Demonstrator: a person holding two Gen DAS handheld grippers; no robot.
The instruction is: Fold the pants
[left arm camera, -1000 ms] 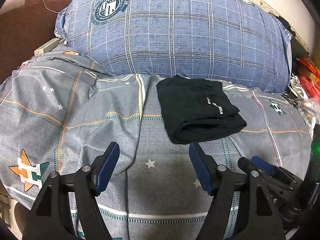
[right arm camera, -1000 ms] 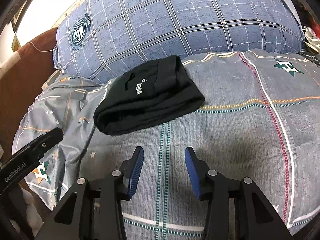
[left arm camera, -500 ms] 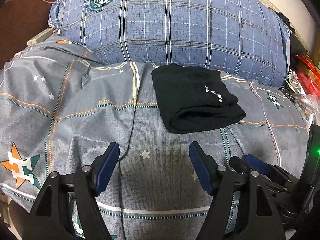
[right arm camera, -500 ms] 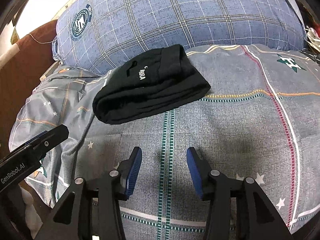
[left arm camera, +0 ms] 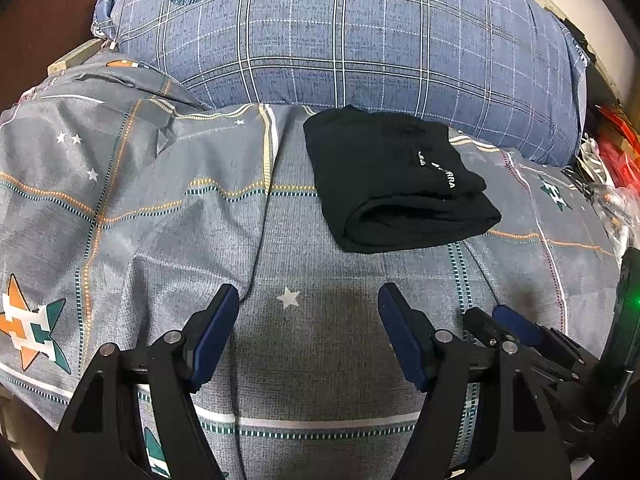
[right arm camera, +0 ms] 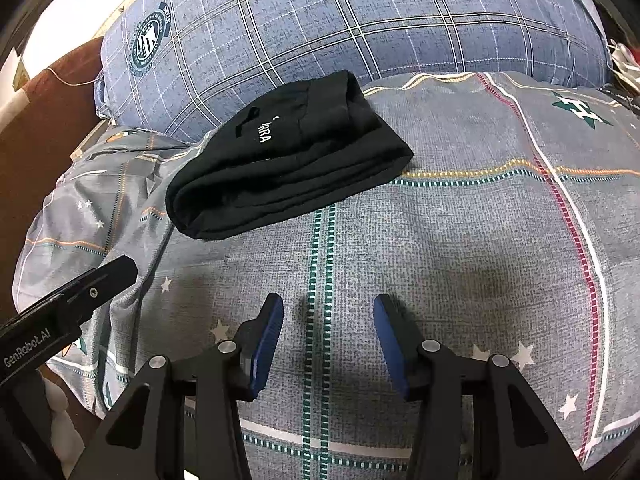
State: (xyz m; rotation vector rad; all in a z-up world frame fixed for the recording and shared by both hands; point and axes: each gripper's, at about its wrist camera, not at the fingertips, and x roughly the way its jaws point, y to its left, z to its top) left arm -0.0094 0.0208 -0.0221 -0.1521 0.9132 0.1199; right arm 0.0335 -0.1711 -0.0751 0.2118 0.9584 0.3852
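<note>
The black pants (left arm camera: 394,184) lie folded into a compact bundle on the grey patterned bedsheet (left arm camera: 160,216), just in front of the blue plaid pillow. White lettering shows on top of them. They also show in the right wrist view (right arm camera: 288,156). My left gripper (left arm camera: 309,304) is open and empty, hovering over the sheet in front of the bundle and apart from it. My right gripper (right arm camera: 328,312) is open and empty, also short of the pants. The right gripper's blue fingers (left arm camera: 516,326) show at the lower right of the left wrist view.
A large blue plaid pillow (left arm camera: 360,36) with a round crest lies behind the pants. A brown headboard (right arm camera: 44,120) stands at the left. Red and white clutter (left arm camera: 612,152) sits past the bed's right edge. The left gripper's black body (right arm camera: 68,308) enters the right wrist view.
Both grippers have drawn back slightly and tilted, so the pants sit a little higher in both views. The pants have not moved. Both grippers stay open.
</note>
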